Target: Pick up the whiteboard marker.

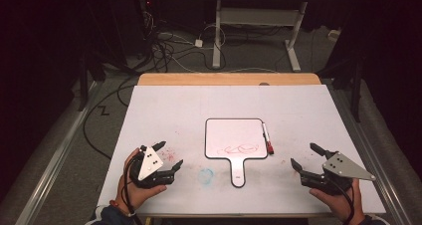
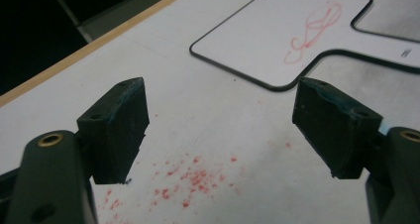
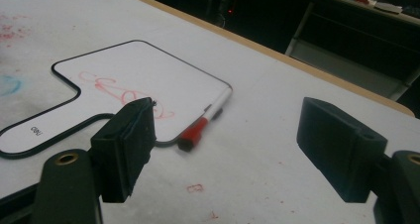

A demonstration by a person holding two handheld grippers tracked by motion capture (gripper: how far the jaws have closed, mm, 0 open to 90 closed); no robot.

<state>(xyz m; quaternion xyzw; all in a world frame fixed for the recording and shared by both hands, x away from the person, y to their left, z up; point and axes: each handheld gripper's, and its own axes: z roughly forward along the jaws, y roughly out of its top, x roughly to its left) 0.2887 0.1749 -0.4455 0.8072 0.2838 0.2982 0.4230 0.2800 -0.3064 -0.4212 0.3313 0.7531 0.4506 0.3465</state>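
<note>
A small paddle-shaped whiteboard point(image 1: 234, 135) with a handle lies mid-table, a red scribble point(image 1: 241, 149) near its lower edge. The same whiteboard point(image 2: 277, 40) fills the upper right of the left gripper view, and in the right gripper view the whiteboard point(image 3: 129, 70) lies at left. A red-capped marker point(image 1: 267, 138) rests along its right edge; the marker point(image 3: 204, 122) lies just ahead of my right jaws. My left gripper point(image 1: 168, 155) stands open at the front left, empty. Held at the front right, my right gripper point(image 1: 307, 156) is also open and empty.
Red ink specks point(image 2: 190, 179) and a faint blue smudge point(image 1: 206, 174) stain the white table cover point(image 1: 164, 110) left of the board's handle. A wooden table edge point(image 1: 229, 79) runs along the back. Beyond it are cables and a desk frame point(image 1: 259, 31) on the floor.
</note>
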